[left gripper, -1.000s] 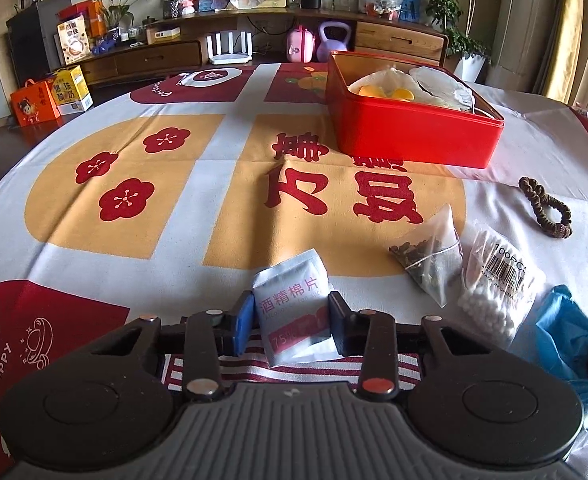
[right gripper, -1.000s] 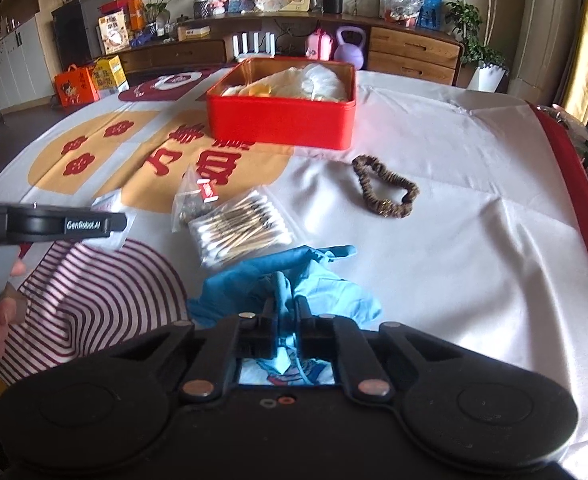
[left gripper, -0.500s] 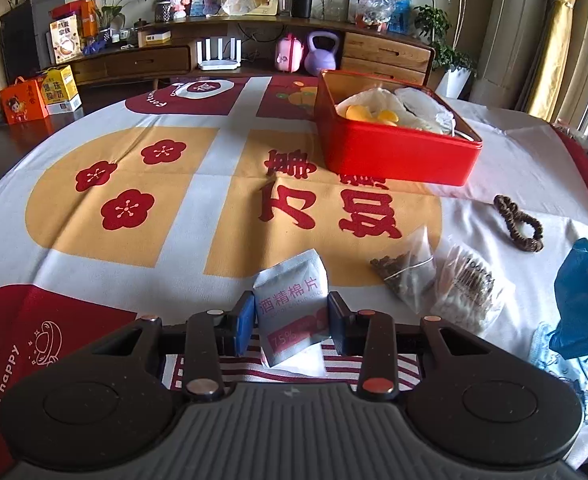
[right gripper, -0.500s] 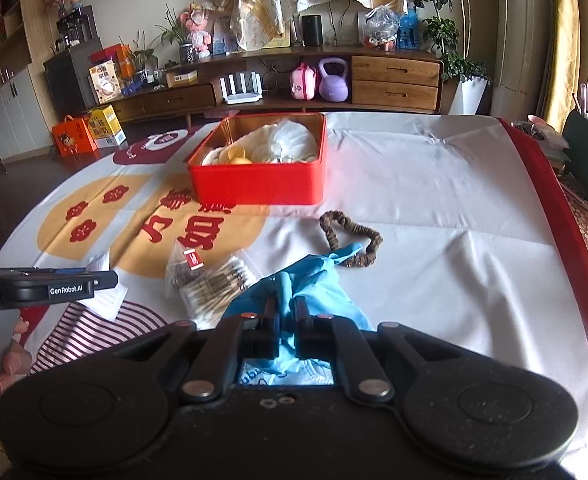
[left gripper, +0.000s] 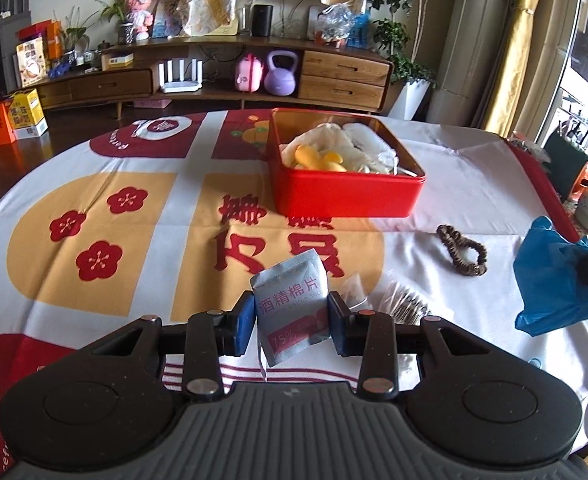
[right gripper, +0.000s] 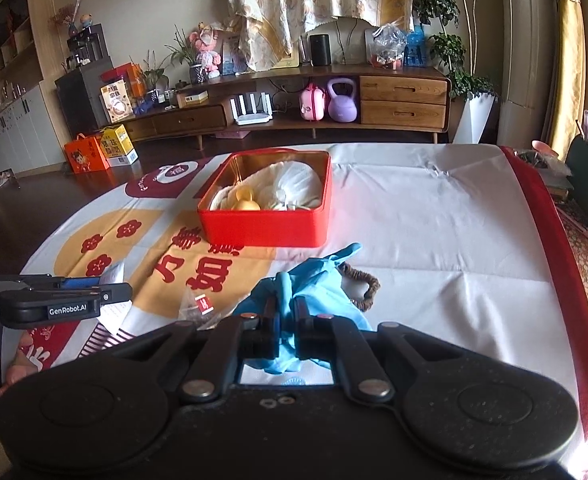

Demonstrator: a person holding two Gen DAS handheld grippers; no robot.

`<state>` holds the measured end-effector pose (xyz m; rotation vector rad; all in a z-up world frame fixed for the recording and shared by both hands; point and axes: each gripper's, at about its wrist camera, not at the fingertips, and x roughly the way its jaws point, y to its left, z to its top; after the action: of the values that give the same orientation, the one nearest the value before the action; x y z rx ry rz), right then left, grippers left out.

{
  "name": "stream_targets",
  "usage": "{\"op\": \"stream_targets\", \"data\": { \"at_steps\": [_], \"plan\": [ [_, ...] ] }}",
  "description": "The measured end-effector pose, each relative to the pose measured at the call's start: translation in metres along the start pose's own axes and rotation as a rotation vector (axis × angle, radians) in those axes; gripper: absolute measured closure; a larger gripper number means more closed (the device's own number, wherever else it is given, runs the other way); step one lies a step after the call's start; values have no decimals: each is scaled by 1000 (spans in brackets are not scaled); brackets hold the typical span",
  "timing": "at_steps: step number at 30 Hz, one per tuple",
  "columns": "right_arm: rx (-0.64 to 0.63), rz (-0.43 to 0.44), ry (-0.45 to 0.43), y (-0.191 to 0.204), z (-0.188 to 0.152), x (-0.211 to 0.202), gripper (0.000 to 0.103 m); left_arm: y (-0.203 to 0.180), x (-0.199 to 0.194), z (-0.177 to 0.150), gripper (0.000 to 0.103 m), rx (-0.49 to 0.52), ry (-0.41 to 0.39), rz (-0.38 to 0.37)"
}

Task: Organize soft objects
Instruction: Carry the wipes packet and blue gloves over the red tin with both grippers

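Note:
My left gripper (left gripper: 291,326) is shut on a grey alcohol-pad packet (left gripper: 291,306) and holds it above the table. It also shows at the left of the right wrist view (right gripper: 73,294). My right gripper (right gripper: 285,330) is shut on a blue glove (right gripper: 314,292), lifted off the cloth; the glove hangs at the right of the left wrist view (left gripper: 558,280). A red tin box (left gripper: 346,196) with white and yellow soft items stands farther back, also in the right wrist view (right gripper: 265,230).
A brown scrunchie (left gripper: 464,250) lies right of the box front. A tea-bag pouch (right gripper: 197,308) and a cotton-swab bag (left gripper: 404,304) lie near the grippers. The table's red edge (right gripper: 554,240) runs along the right. A wooden sideboard (right gripper: 374,108) stands behind.
Both grippers have risen from the table. The packet and the blue glove have come up with them, and the red box now sits lower and farther in both views.

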<state>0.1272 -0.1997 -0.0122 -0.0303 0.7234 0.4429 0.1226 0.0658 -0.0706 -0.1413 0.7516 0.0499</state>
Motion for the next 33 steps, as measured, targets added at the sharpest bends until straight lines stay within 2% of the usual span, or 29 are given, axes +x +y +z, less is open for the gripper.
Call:
{"op": "stream_targets", "data": {
  "at_steps": [8, 18, 23, 33],
  "plan": [
    [-31, 4, -20, -2, 27, -1, 98, -10, -6, 26, 65, 63, -37, -40],
    [-96, -17, -56, 0, 71, 12, 97, -24, -7, 79, 65, 132, -116, -78],
    [-132, -17, -69, 5, 91, 29, 97, -30, 6, 99, 65, 165, -132, -89],
    [-182, -20, -62, 7, 122, 77, 97, -28, 41, 139, 65, 156, -134, -122]
  ]
}}
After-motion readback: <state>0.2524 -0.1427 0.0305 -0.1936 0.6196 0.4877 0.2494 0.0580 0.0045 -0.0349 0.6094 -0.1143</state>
